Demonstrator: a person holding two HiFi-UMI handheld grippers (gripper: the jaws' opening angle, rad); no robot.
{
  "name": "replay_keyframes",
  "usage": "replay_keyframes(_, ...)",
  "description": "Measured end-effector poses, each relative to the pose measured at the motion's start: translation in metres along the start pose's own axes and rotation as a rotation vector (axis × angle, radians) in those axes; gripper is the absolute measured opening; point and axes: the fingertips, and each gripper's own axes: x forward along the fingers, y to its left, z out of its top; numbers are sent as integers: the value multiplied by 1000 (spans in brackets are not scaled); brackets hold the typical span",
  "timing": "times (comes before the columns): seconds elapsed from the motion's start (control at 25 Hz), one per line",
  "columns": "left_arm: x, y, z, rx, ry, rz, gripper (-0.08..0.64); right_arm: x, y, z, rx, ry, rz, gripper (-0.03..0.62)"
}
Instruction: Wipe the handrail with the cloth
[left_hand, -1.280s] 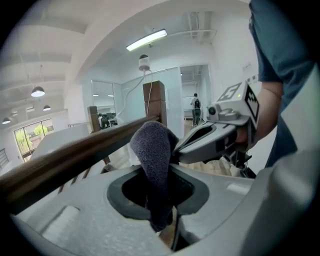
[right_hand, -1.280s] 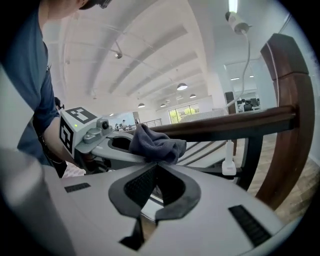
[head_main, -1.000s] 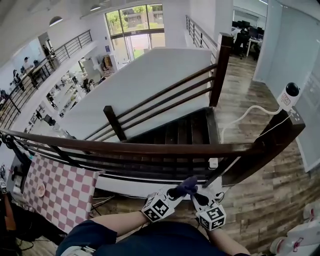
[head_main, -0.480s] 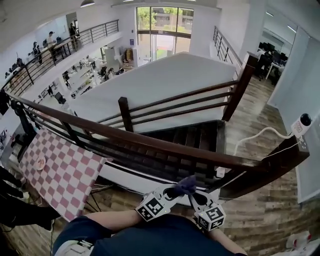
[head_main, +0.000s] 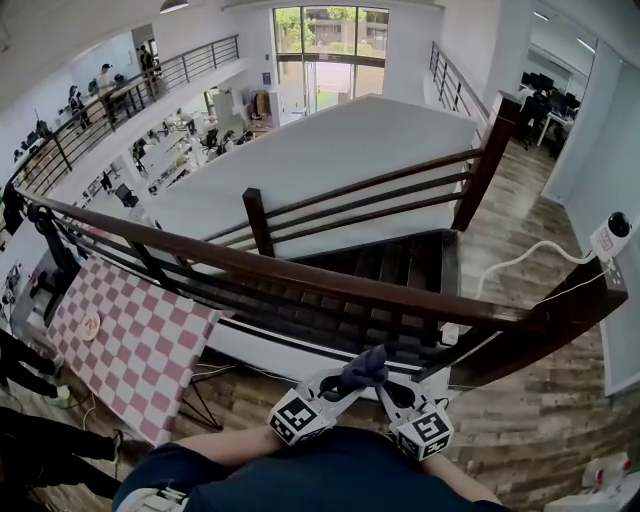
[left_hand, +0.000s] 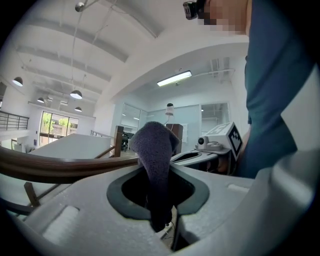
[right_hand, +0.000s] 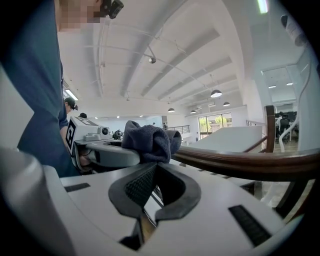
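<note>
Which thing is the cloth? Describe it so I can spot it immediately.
Find the long brown handrail across the head view; just below its right half, the left gripper pinches the cloth. It is a bunched dark blue-grey towel, the only soft thing beside the hard white right gripper.

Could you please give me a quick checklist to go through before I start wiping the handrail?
1. Cloth clamped in the left claw: ok.
2. Right claw empty, jaws apart: ok.
3. Cloth touching the handrail: not ok, it is held short of the rail.
4. Rail top free of objects in the head view: ok.
5. White camera on the end post clear of the wiping path: cannot tell.
6. Where the rail is dirty: cannot tell.
</note>
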Motion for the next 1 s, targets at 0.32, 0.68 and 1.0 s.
replay_keyframes(0.32, 2, -11, -3, 4, 10, -28, 64, -10, 1, -6, 14, -5, -21, 11)
replay_keyframes(0.68, 5, -18, -5, 6, 14, -46, 64, -16, 1, -10, 28, -7, -36, 11)
replay_keyframes(1.0, 5, -19, -7, 1, 14, -46, 64, -17, 1, -11, 31, -5, -38, 11)
